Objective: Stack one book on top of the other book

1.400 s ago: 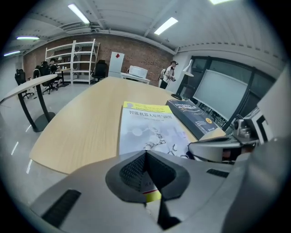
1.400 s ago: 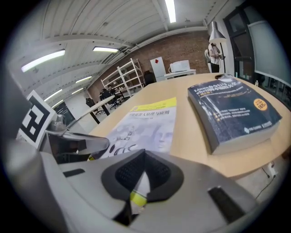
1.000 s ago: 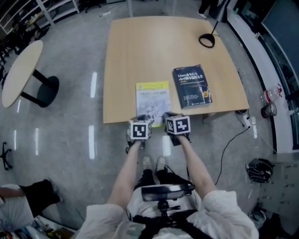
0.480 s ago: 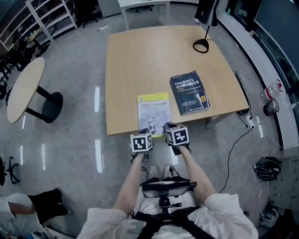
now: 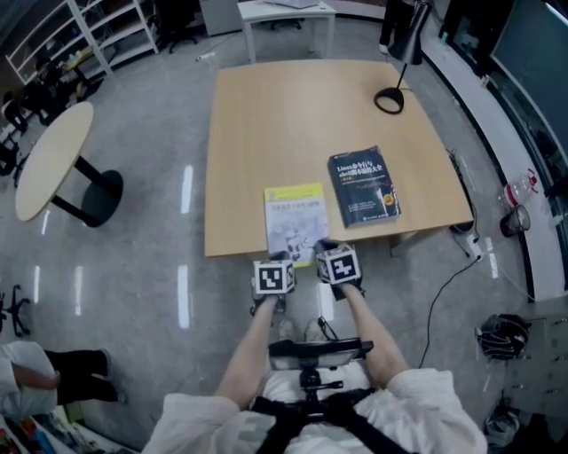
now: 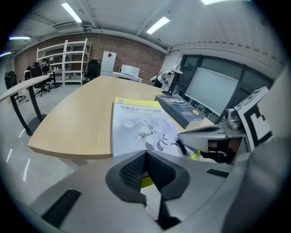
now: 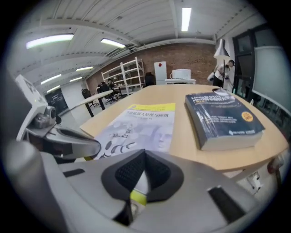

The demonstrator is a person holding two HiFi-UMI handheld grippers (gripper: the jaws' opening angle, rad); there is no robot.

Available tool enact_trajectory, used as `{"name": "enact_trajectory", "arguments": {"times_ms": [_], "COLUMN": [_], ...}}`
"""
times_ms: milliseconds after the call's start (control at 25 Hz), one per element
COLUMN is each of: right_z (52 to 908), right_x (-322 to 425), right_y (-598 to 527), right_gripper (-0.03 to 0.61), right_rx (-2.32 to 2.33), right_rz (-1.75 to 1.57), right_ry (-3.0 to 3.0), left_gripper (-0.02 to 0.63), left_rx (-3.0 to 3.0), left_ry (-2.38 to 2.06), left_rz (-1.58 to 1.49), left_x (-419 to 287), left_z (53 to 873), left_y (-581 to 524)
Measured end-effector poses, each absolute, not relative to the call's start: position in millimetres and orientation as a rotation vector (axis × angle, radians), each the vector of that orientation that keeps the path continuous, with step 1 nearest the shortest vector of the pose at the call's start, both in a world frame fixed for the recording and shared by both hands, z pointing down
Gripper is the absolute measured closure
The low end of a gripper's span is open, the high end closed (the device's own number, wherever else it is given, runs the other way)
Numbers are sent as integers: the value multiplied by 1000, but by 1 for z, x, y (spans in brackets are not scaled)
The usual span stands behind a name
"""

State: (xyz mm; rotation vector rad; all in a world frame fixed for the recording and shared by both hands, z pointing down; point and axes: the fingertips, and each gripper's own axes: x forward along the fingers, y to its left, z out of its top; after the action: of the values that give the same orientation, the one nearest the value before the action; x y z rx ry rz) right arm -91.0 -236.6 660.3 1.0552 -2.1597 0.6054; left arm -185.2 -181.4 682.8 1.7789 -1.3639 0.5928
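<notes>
A thin yellow-and-white book [image 5: 295, 220] lies at the near edge of the wooden table [image 5: 266, 133], its near end slightly over the edge. A thick dark blue book [image 5: 364, 186] lies flat just to its right, apart from it. My left gripper [image 5: 281, 258] is shut, its tips at the yellow book's near left corner. Beside it, my right gripper [image 5: 322, 246] is shut at the near right corner. Up close, the left gripper [image 6: 145, 154] and right gripper [image 7: 144, 154] show pads pressed together, with the yellow book [image 6: 141, 125] [image 7: 141, 125] just beyond them.
A black lamp base [image 5: 389, 100] stands at the table's far right. A round side table [image 5: 53, 155] is on the left, a white table [image 5: 284, 11] behind. A cable [image 5: 435, 288] and bags [image 5: 501, 332] lie on the floor at right.
The head view has shifted a little. Both grippers stay shut at the yellow book's near edge, and neither book has moved on the table.
</notes>
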Motion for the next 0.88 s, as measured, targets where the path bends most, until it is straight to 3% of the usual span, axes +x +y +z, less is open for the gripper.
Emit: {"name": "enact_trajectory", "arguments": {"times_ms": [600,760,880], "right_z": [661,617,575], "right_x": [-84,-91,-101], "right_y": [-231,-222,-219], "right_gripper": [575,575,575], "right_rx": [1077,1084,1026], "right_rz": [644,628,832], "right_ry": [-2231,-2418,-2630], "left_gripper": [603,603,603], "left_rx": [1813,1963,2037], "left_ry": [-1409,-1488,-1483], "left_rz": [467,384,179], "left_x": [-181,-191,-195], "left_z": [680,651,615], "left_y": [-178,-178,-185]}}
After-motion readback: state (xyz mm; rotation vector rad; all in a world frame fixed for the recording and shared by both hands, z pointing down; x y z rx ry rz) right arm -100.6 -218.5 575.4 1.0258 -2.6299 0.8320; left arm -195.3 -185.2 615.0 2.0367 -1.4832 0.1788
